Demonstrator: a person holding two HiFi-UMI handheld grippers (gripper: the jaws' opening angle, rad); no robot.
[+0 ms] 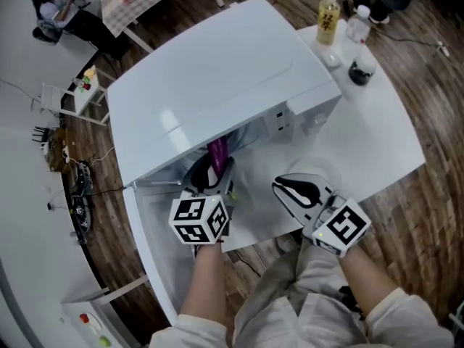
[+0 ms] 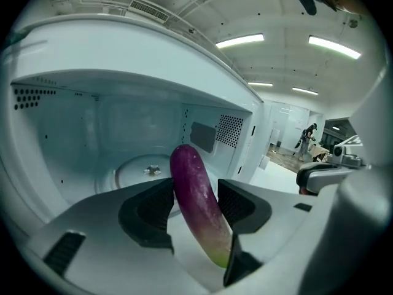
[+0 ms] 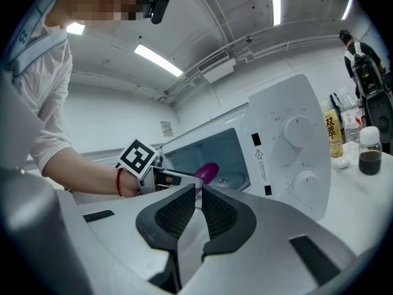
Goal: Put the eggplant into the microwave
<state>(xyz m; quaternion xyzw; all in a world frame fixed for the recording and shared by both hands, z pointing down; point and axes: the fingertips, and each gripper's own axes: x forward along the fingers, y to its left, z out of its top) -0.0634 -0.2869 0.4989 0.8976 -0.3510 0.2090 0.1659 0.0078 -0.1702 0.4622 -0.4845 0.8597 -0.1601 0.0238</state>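
While the left gripper is clamped on the eggplant, whose purple tip pokes into the open microwave above the glass turntable, the carrying-in step looks half done. The next move likely calls for reaching deeper, lowering, then releasing (the right gripper, jaws together and empty, hangs outside).

head view steeply down, left gripper view close into the microwave, right gripper view sharing its front

Yellow drink bottle, dark-liquid bottle, white table, wooden floor
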